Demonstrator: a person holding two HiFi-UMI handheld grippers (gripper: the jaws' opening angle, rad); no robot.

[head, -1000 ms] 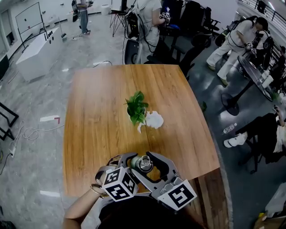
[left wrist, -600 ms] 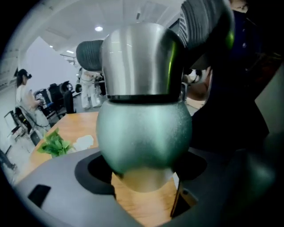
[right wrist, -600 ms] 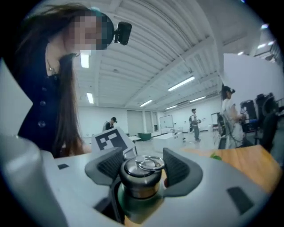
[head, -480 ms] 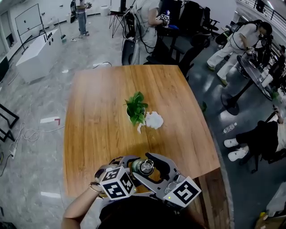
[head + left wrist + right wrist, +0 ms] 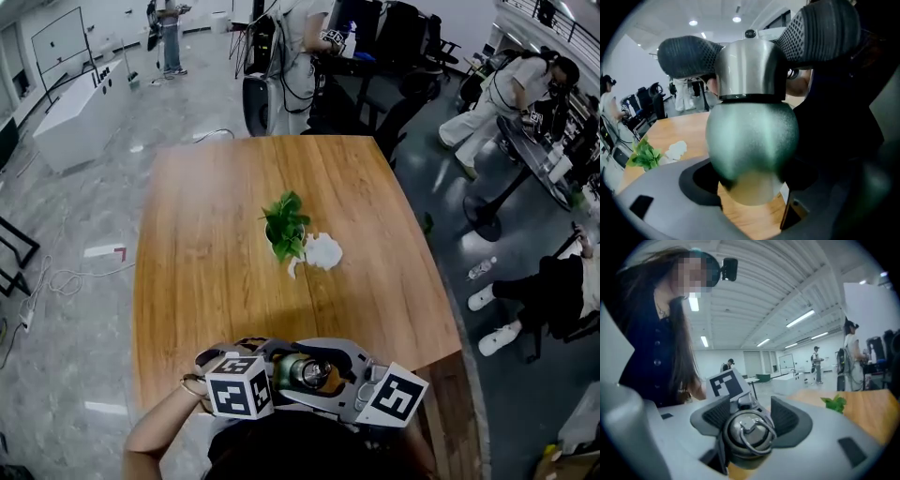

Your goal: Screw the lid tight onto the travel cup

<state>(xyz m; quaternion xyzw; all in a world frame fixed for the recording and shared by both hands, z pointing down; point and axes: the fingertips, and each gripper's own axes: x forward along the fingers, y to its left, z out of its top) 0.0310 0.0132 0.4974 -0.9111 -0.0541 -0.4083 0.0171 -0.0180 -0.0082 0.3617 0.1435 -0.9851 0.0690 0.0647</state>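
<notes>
The travel cup [image 5: 309, 372] hangs over the table's near edge, held between both grippers. Its matte green body [image 5: 752, 140] fills the left gripper view, with my left gripper [image 5: 750, 187] shut on it low down. The steel lid [image 5: 750, 68] sits on top of the body, a dark seam between them. My right gripper [image 5: 750, 420] is shut on the lid [image 5: 747, 430], whose wire ring faces that camera. Its ribbed pads [image 5: 689, 56] press the lid from both sides. In the head view the left gripper [image 5: 279, 367] and right gripper [image 5: 333, 367] meet at the cup.
A small green plant [image 5: 286, 225] and a white crumpled piece [image 5: 323, 251] lie mid-table on the wooden table [image 5: 206, 253]. The table's right edge and corner are close to my right gripper. People, chairs and desks stand beyond the far edge.
Both grippers and the cup have drawn back toward the near table edge. The right gripper has swung round the lid, its marker cube moving right and up.
</notes>
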